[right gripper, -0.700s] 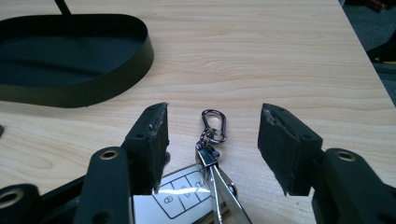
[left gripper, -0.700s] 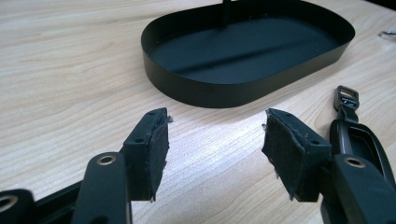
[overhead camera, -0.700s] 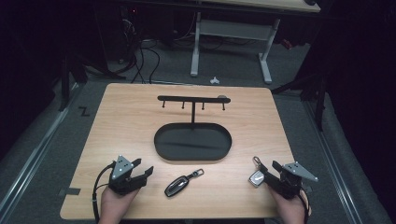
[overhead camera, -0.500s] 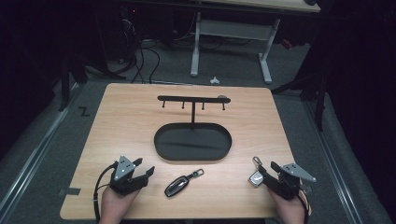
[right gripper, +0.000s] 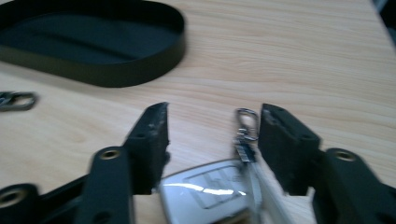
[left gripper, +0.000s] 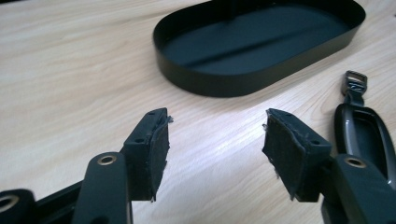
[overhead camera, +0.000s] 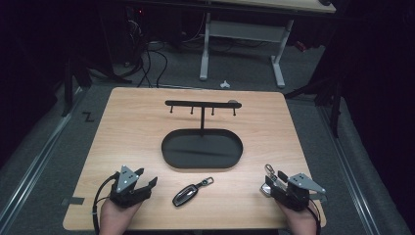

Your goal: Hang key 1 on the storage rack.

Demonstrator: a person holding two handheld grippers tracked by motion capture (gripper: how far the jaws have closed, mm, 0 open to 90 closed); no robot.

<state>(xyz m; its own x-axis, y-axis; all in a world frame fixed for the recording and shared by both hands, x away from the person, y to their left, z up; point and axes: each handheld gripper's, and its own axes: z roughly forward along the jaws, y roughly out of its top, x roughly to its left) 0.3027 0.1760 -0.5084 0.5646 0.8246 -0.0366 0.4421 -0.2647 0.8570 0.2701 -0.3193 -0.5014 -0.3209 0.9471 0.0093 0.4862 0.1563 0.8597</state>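
While the right gripper (right gripper: pixel 212 140) hovers low with its jaws apart, a silver car key (right gripper: pixel 205 189) lies between them, ungripped. Beside the left gripper (left gripper: pixel 215 140), also spread wide, rests a black key fob (left gripper: pixel 362 133), just past its right jaw.

You find no readable text, brand, number or label here. The silver key fob (right gripper: pixel 205 184) between your right gripper's jaws carries an emblem, too blurred to make out. A Z-shaped black mark (overhead camera: pixel 88 116) sits on the grey floor (overhead camera: pixel 54 147) left of the table (overhead camera: pixel 127 127).
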